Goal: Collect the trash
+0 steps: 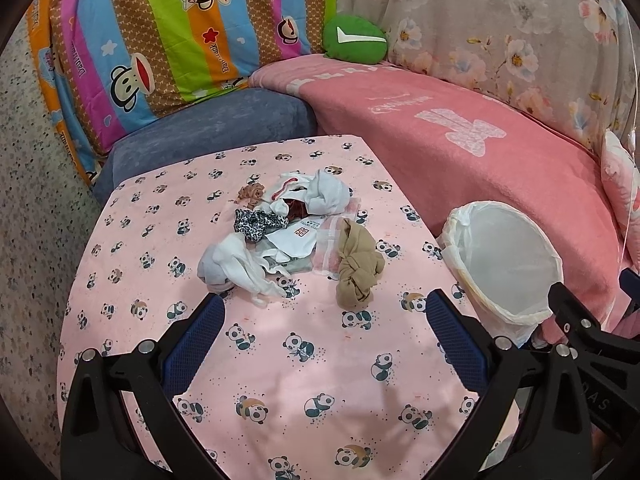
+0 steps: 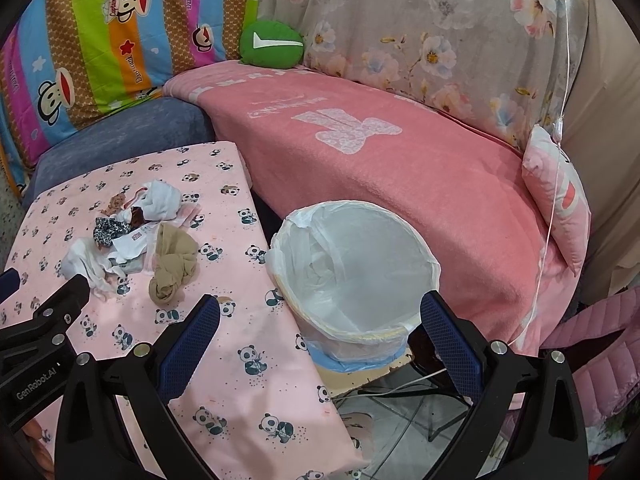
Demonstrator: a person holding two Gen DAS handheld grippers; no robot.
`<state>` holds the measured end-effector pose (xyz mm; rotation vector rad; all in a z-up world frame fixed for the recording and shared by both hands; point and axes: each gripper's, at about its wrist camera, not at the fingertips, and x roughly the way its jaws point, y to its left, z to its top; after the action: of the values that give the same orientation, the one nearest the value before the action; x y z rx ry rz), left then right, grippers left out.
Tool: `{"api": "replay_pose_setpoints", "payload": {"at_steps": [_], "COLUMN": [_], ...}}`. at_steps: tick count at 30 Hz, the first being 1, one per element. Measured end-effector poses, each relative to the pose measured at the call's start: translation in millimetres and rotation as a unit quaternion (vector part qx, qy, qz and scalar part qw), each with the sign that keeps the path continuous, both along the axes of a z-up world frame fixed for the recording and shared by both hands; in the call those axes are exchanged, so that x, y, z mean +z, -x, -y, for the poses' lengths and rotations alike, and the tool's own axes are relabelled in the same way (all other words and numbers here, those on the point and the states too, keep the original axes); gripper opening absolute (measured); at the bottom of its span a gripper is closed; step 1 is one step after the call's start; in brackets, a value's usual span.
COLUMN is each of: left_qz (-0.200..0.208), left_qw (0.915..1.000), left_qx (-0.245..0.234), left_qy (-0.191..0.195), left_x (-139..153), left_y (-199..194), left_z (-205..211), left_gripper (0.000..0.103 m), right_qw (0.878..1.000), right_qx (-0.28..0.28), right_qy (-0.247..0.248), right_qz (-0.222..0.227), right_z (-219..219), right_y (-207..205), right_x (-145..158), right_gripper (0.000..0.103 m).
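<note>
A pink sofa blanket (image 1: 460, 136) fills the upper right of the left wrist view, with a striped cartoon quilt (image 1: 160, 32) at upper left. Below them a table under a pink panda cloth (image 1: 280, 360) takes the centre and lower left. At its right edge, just beside the cloth, stands a bin (image 2: 352, 320) lined with a white plastic bag, mouth open and apparently empty.

The trash is a loose pile (image 1: 288, 232) in the middle of the table: white crumpled cloths or tissues, a paper label, a clear wrapper, a spotted scrap, and a knotted tan stocking (image 1: 358, 276) nearest the bin. All of it looks light, soft and easily squashed; the wrapper may be slippery. The stocking's knot offers a firm bunch to pinch.

The left gripper (image 1: 324, 332) hovers near the pile, jaws spread wide, holding nothing. The right gripper (image 2: 320, 336) hangs over the bin's near rim, likewise wide open and empty.

Bare cloth surrounds the pile, so approach is free; the table's right edge and the light bin, likely easy to tip, need care.
</note>
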<state>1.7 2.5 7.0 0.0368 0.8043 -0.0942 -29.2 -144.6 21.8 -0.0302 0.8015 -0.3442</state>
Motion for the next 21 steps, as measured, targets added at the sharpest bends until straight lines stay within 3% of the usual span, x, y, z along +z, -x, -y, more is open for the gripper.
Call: {"api": "replay_pose_setpoints", "payload": {"at_steps": [21], "left_qz": [-0.003], "left_qw": [1.0], "left_qx": [-0.004], "left_qy": [0.006], "left_x": [-0.5], "left_y": [0.5], "left_z": [-2.0], "left_gripper": [0.096], "right_qw": [1.0], "right_qx": [-0.008], "right_qy": [0.0], "right_qz": [0.002], "right_z": [-2.7], "right_y": [-1.2], "right_x": [-1.3], "right_gripper": [0.098]}}
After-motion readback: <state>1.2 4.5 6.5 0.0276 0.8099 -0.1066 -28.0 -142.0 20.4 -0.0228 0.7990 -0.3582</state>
